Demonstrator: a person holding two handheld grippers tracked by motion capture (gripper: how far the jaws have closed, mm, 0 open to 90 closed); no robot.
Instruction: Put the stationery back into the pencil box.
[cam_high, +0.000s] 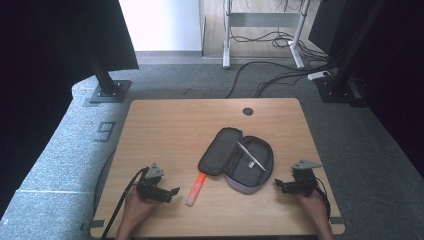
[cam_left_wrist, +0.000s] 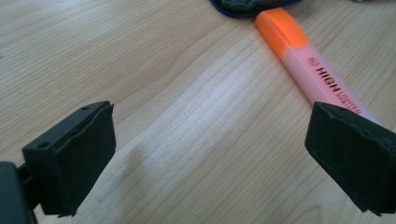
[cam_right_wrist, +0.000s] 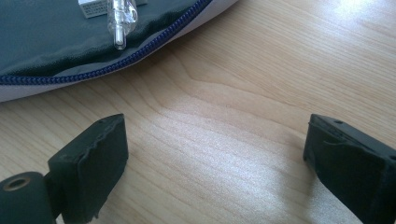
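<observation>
An open grey pencil case (cam_high: 239, 159) with a blue zip lies at the table's middle, a clear pen (cam_high: 251, 155) resting across its inside. An orange-capped pink highlighter (cam_high: 196, 189) lies on the wood by the case's near left corner. My left gripper (cam_high: 173, 192) sits low just left of the highlighter, jaws wide apart and nothing between them. In the left gripper view the highlighter (cam_left_wrist: 310, 65) runs past the right jaw. My right gripper (cam_high: 276, 184) is open, just right of the case. In the right gripper view the case's edge (cam_right_wrist: 70, 51) and the pen's tip (cam_right_wrist: 119, 18) lie ahead.
The wooden table (cam_high: 170, 130) has a round cable hole (cam_high: 248, 111) at its far edge. Bare wood stretches across the far half and the left side. Black stands and loose cables sit on the carpet beyond the table.
</observation>
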